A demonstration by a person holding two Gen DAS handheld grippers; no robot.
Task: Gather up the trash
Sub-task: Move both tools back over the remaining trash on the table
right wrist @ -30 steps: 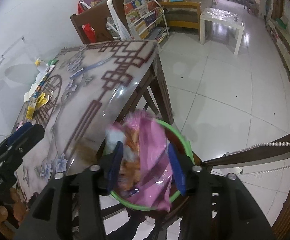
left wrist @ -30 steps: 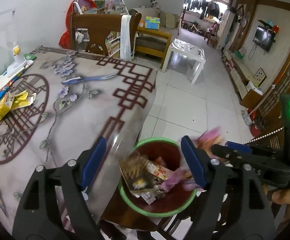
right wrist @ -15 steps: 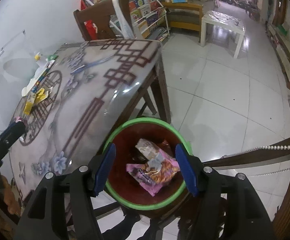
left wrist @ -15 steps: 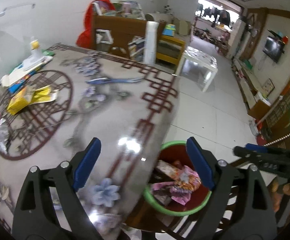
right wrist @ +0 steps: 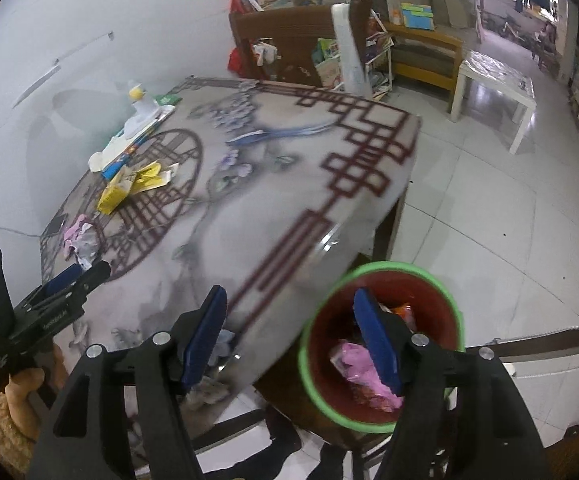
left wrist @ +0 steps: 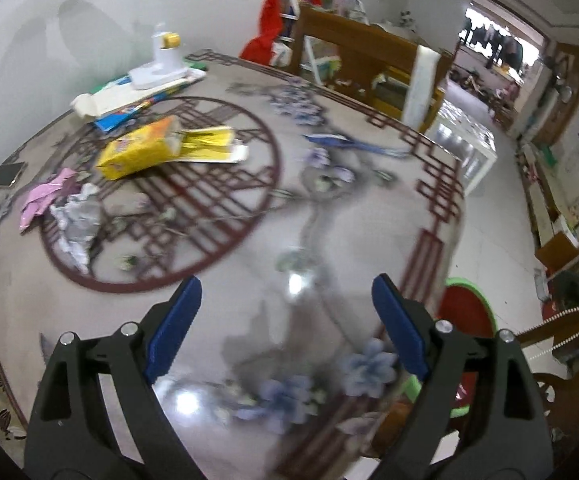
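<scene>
A red bin with a green rim [right wrist: 381, 346] stands by the table corner, with a pink wrapper [right wrist: 355, 366] and other packets inside. My right gripper [right wrist: 289, 320] hangs over the table edge and the bin, empty, its jaws opening. My left gripper [left wrist: 287, 300] is open and empty above the patterned table [left wrist: 329, 220]. On the table's far left lie a yellow carton [left wrist: 141, 152], a flattened yellow pack [left wrist: 213, 146], a pink wrapper [left wrist: 43, 196] and crumpled silver foil [left wrist: 77, 220]. The bin [left wrist: 467, 312] shows at the right in the left wrist view.
A white bottle [left wrist: 163, 50] stands on books at the table's far edge, beside a dark phone [left wrist: 5, 172]. A wooden chair [right wrist: 289, 40] and bookshelf stand behind the table. A white side table [right wrist: 497, 80] is on the tiled floor. A chair back [right wrist: 529, 348] borders the bin.
The pink wrapper left my right gripper and now lies in the bin. Both grippers opened wider and swung left from the bin toward the table.
</scene>
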